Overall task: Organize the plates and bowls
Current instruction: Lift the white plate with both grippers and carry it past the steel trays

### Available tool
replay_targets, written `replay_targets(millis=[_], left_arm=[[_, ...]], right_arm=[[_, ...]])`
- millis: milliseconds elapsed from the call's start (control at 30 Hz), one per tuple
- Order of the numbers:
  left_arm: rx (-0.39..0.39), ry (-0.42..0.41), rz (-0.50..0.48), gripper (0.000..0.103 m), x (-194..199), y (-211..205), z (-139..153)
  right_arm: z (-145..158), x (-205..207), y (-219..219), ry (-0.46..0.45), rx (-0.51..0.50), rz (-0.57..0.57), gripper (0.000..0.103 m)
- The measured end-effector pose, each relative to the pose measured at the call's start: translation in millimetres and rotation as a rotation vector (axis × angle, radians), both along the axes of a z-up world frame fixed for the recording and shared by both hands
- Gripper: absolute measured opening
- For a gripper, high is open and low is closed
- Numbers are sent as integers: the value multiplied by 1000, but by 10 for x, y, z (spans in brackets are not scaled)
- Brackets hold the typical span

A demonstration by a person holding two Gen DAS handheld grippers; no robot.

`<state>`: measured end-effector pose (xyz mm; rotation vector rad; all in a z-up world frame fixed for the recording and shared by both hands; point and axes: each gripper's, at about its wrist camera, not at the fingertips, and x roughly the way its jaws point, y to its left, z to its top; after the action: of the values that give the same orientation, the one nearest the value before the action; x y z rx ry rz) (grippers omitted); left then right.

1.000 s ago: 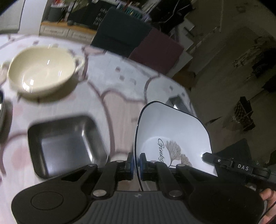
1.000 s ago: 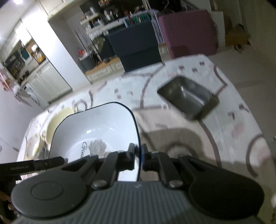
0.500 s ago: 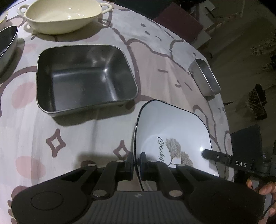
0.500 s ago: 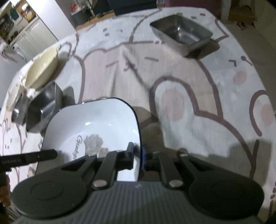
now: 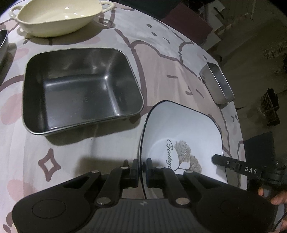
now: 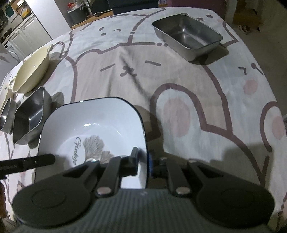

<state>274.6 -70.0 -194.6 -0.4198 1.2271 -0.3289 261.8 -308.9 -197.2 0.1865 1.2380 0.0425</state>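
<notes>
I have the white plate [image 5: 181,132] between both grippers, low over the desk [image 6: 125,71], just beside the big steel tray [image 5: 80,95]. My left gripper [image 5: 142,172] is clamped tight on its left rim. On my right gripper [image 6: 144,161] the jaws are opening around the right rim, and I read the pads as already off it. I judge this plate nearly placed. Nothing is stacked yet: the cream bowl [image 5: 59,16] and the small steel tray [image 6: 187,40] stand apart. The desk's right edge runs near the plate, while the middle lies bare.
</notes>
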Motion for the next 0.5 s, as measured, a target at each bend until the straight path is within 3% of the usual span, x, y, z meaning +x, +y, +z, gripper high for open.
replay_targets(millis=[500], left_arm=[[23, -3, -42, 8, -7, -39, 5]], right_arm=[[-27, 10, 32, 11, -32, 23, 15]])
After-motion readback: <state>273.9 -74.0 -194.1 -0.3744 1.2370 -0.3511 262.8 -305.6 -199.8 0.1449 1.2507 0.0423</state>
